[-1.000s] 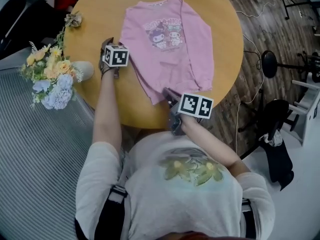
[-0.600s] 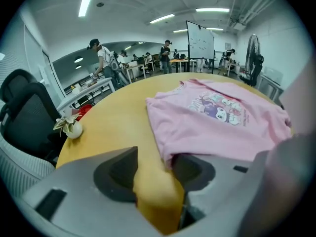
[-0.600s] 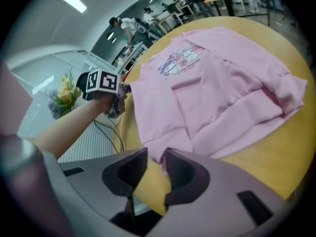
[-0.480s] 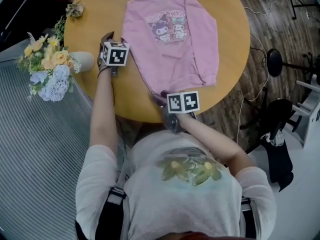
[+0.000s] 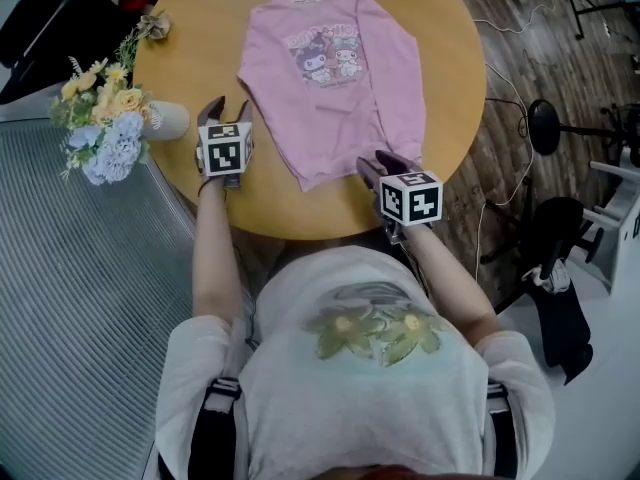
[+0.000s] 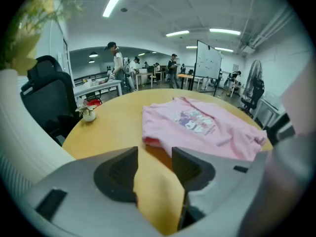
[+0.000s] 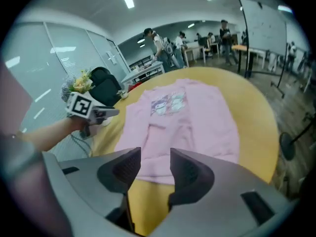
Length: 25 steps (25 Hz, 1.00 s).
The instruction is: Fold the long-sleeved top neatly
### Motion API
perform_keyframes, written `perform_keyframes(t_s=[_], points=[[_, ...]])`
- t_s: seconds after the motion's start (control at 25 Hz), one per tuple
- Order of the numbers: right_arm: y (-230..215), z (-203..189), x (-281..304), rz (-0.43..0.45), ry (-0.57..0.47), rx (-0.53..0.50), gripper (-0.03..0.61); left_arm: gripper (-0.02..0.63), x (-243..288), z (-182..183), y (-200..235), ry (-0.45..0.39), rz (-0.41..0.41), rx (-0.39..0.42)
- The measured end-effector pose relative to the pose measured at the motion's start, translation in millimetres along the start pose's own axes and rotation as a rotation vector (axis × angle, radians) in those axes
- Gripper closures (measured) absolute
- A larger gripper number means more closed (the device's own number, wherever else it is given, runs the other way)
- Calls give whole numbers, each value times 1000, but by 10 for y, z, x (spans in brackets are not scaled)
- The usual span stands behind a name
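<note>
Top (image 5: pixel 335 78), pink and long-sleeved, lies flat, print up, on the round worktop (image 5: pixel 190 38), hem nearest the person. The left tool (image 5: pixel 226 108) and right tool (image 5: pixel 375 162) have just been opening and gape empty on either side of it. A wide left sweep could knock the flower vase (image 5: pixel 165 120), and a shallow pinch could rumple the fabric.

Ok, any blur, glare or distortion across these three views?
Head view: sharp, evenly lit, the pink top clear. Left gripper view: fisheye curve, dark corners, near foreground blurred, ceiling lights glaring. Right gripper view: same fisheye warp, foreground soft, top clearer.
</note>
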State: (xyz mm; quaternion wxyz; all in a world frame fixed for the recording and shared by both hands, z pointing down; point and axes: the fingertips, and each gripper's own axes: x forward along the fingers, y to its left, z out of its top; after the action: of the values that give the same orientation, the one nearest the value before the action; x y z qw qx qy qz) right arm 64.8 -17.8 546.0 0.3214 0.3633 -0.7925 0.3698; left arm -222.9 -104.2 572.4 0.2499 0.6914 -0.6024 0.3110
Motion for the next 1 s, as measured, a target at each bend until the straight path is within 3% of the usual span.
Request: perform_keyframes(t_s=[0.12, 0.32, 0.4, 0.52, 0.6, 0.8, 1.0], points=[[-623, 85, -172, -147, -64, 36, 383, 416, -284, 1, -437, -50, -70, -50], [-1463, -199, -191, -299, -24, 196, 383, 416, -444, -449, -985, 20, -92, -202], [-1576, -412, -109, -291, 37, 230, 380, 414, -442, -713, -1196, 89, -97, -225], [-1665, -667, -34, -306, 103, 239, 382, 416, -364, -1134, -1425, 203, -79, -124], [-1673, -728, -46, -315, 115, 224, 388, 416, -346, -1294, -1461, 236, -49, -66], [-1562, -615, -129, -224, 86, 228, 387, 416, -553, -1000, -1414, 166, -23, -130], [-1608, -675, -71, -160, 104, 255, 383, 416, -691, -604, -1607, 83, -20, -62]])
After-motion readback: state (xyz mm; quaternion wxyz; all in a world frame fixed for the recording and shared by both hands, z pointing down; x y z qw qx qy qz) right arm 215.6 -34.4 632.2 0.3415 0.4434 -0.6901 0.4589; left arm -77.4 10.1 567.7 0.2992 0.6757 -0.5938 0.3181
